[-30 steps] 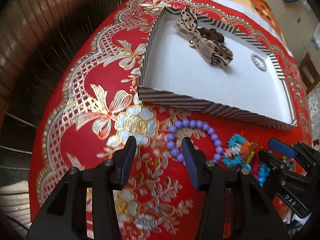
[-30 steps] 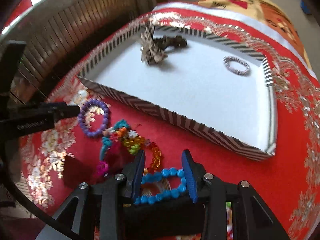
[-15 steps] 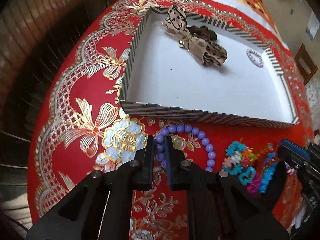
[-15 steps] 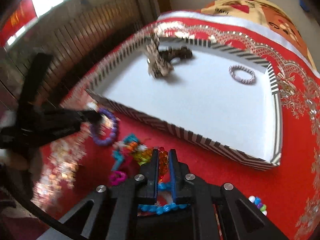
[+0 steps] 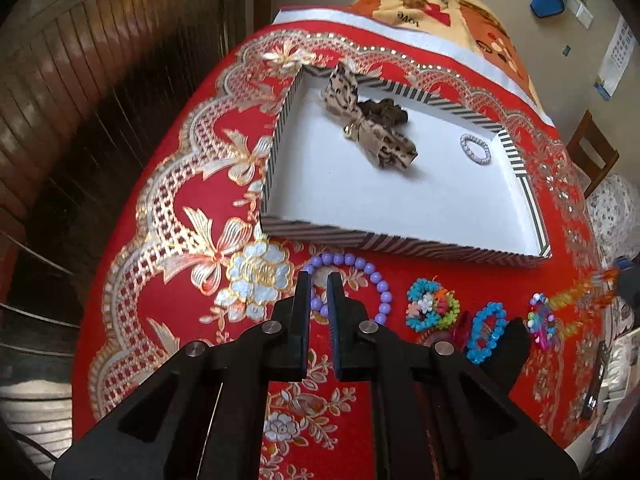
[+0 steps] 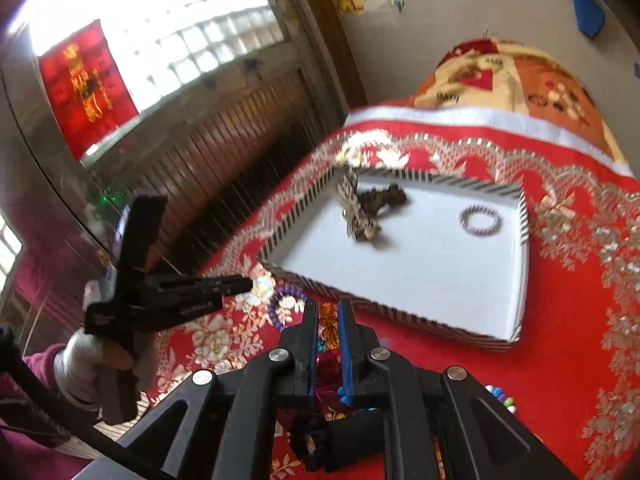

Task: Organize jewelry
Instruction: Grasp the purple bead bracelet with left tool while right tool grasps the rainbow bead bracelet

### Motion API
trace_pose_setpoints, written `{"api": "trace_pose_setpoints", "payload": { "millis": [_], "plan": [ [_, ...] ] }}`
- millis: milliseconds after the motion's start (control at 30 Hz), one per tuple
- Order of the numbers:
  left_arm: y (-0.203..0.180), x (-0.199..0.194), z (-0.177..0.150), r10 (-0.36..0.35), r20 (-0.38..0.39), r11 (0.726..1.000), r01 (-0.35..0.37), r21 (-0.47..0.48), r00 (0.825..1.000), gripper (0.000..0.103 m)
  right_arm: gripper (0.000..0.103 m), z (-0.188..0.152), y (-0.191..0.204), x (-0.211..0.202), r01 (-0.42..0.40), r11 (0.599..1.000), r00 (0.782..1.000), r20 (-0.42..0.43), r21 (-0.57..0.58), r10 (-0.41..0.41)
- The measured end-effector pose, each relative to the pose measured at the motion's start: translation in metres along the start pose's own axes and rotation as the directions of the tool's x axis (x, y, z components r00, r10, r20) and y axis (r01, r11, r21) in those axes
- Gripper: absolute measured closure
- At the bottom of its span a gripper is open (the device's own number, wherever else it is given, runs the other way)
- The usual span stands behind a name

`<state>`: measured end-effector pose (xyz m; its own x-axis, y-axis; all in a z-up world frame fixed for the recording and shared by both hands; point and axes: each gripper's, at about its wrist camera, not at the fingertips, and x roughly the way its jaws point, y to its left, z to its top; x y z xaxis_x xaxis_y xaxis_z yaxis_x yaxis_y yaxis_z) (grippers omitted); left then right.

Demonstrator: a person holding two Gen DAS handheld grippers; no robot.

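A white tray with a striped rim [image 5: 400, 242] [image 6: 400, 312] sits on the red cloth, holding a leopard-print bow [image 5: 372, 128] [image 6: 356, 212] and a small sparkly ring bracelet [image 5: 475, 149] [image 6: 479, 220]. My left gripper [image 5: 319, 292] is shut on the purple bead bracelet [image 5: 360, 266], whose loop still touches the cloth. My right gripper [image 6: 327, 320] is shut on an orange bead bracelet [image 6: 329, 326] and holds it above the cloth; it shows blurred at the right edge of the left wrist view [image 5: 580, 294].
Several bead bracelets lie in a row on the cloth: a turquoise flower one [image 5: 430, 308], a blue one [image 5: 486, 330], a multicoloured one [image 5: 540, 320]. A wooden slatted wall [image 5: 100, 100] runs along the left. A folded blanket [image 5: 440, 12] lies behind the tray.
Both grippers went from open to shut, the left on the purple bracelet, the right on the orange one. The right gripper then rose and the left pulled back.
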<state>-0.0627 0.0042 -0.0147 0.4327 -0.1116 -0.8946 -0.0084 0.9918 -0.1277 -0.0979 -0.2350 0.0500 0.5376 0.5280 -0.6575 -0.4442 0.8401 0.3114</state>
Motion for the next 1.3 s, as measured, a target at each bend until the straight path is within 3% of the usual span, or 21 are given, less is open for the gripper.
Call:
{"api": "trace_pose_setpoints", "payload": {
  "millis": [67,133,167,267,400,500,667,933,1300],
  "plan": [
    [0.002,0.008,0.002,-0.002,-0.024,1.000,0.002,-0.014,1.000,0.094,0.094,-0.001,-0.002,-0.012,0.000,1.000,1.000,0.020,0.011,0.000],
    [0.000,0.018,0.002,0.020,-0.036,1.000,-0.020,-0.006,0.999,0.072,0.094,-0.004,-0.004,-0.022,-0.003,1.000,0.999,0.033,0.023,0.002],
    [0.000,0.023,0.002,0.028,-0.039,1.000,-0.028,-0.007,0.999,0.067,0.094,-0.006,-0.005,-0.025,0.001,1.000,0.999,0.036,0.028,-0.002],
    [-0.003,0.043,0.006,0.043,-0.064,0.999,-0.044,-0.001,0.997,0.065,0.094,-0.012,-0.008,-0.033,0.009,0.999,0.999,0.037,0.043,-0.011],
    [-0.005,0.063,0.005,0.088,-0.098,0.996,-0.087,0.018,0.991,0.066,0.094,-0.019,-0.015,-0.040,0.024,0.998,0.999,0.034,0.065,-0.026],
    [-0.013,0.062,0.002,0.090,-0.070,0.994,-0.085,0.065,0.994,0.095,0.094,-0.022,-0.021,-0.046,0.029,0.996,0.999,0.039,0.082,-0.032],
    [-0.016,0.048,-0.003,0.032,-0.088,0.998,-0.026,0.059,0.996,0.095,0.094,-0.021,-0.028,-0.052,0.025,0.995,0.998,0.059,0.094,-0.030],
    [-0.025,-0.019,0.005,-0.037,0.020,0.997,0.036,0.066,0.999,0.095,0.094,-0.011,-0.033,-0.058,0.016,0.996,0.995,0.092,0.083,-0.024],
    [-0.035,-0.062,0.036,-0.031,0.133,0.995,0.018,0.095,0.991,0.095,0.094,0.003,-0.041,-0.053,0.027,0.996,0.994,0.103,0.080,-0.035]
  ]
}}
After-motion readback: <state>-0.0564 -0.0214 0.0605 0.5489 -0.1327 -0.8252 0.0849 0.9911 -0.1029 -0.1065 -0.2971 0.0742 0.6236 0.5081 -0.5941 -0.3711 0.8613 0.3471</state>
